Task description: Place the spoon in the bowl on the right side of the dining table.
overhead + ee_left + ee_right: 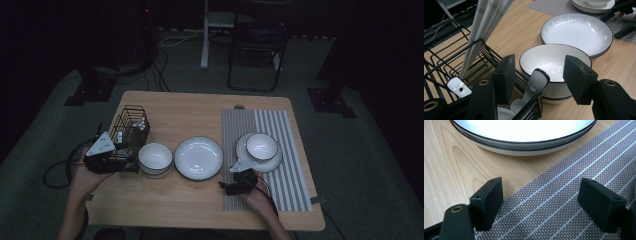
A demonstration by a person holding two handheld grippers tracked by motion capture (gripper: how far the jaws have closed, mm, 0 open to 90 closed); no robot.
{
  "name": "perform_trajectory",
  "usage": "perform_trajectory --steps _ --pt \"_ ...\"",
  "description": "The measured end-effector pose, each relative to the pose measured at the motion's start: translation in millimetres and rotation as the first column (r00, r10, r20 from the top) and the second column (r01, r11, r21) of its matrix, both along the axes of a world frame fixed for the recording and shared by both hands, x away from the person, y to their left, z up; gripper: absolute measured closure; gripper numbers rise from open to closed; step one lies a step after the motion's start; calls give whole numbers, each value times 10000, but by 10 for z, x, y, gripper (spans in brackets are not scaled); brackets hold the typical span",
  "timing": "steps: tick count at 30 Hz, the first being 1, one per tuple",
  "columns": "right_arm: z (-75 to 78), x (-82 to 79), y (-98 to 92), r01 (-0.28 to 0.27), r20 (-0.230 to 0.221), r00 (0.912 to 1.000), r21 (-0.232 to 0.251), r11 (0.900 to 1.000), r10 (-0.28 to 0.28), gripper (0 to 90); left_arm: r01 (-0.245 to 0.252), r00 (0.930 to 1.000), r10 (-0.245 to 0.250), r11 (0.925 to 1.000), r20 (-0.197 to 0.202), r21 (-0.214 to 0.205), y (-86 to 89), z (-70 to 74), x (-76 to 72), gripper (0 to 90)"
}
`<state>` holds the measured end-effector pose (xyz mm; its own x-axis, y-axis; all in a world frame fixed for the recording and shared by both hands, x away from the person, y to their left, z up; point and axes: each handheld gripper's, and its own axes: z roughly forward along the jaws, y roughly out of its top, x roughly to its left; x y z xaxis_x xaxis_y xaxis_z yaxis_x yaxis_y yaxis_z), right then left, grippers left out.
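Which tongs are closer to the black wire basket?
Left. The left tongs are at the black wire basket, by its spoons; the right tongs sit across the table over the striped mat.

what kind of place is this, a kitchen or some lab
Probably a lab or recording room set up as a dining table, not a kitchen: a wooden table with bowls, a plate and a striped mat stands on dark carpet, with cables and stand feet on the floor behind.

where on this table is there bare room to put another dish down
Free: the wood strip along the far edge behind the wire rack and plate, and the near edge between the two hands. Crowded: the middle row, where rack, bowl, plate and the stacked bowl and plate on the striped mat nearly touch.
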<state>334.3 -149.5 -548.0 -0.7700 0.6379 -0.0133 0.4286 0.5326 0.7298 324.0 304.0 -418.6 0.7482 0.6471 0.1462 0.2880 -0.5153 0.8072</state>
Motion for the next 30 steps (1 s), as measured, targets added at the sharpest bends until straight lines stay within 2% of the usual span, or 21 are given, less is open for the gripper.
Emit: perform_trajectory --steps 9,16,30 --pt "0 0 0 -1 -1 10000 0 10000 1 204 -83 10000 83 9999 -35 -74 14 -49 -5 445" --pt "0 0 0 1 -1 10000 -1 10000 -1 204 -194 9998 195 9998 -56 34 14 -87 11 445" --pt "0 0 0 -1 1 10000 -2 10000 1 204 -386 9992 387 9991 48 -165 -32 -75 93 454"
